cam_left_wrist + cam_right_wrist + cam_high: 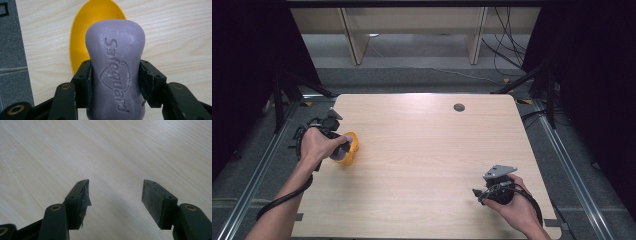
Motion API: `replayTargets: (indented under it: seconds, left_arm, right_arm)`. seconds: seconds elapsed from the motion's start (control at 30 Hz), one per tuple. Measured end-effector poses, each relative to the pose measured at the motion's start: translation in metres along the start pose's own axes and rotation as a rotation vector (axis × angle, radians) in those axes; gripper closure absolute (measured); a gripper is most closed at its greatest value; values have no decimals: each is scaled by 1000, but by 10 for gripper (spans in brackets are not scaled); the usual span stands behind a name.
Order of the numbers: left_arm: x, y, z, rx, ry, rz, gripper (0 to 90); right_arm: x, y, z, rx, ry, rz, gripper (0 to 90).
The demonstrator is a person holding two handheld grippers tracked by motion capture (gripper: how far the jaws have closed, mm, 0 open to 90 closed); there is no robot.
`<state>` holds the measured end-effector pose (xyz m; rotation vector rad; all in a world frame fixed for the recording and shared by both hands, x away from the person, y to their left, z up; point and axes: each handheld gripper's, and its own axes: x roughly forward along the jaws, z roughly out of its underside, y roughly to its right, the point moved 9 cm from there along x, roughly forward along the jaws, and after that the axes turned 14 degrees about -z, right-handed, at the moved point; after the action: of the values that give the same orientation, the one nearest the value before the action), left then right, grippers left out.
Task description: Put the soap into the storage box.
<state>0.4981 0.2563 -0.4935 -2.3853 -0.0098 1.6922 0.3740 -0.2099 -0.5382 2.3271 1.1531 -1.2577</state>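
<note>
purple soap bar (115, 72), yellow dish (82, 37), pale woodgrain table (175, 32)

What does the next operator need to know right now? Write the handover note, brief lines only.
Left tongs: shut on the purple soap bar, held just above the yellow soap dish at the table's left edge.
Right tongs: open, nothing between them, over bare wood at the near right.
Done: soap gripped and brought to the dish.
Left: probably lower the soap into the dish and release.
</note>
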Motion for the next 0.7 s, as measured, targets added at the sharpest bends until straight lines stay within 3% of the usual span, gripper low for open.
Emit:
replayTargets:
  seconds: [0.7]
  left_arm:
    - [9,-6,-8,-9,-22,-19,490]
  right_arm:
    - [0,-1,0,14,2,-3,395]
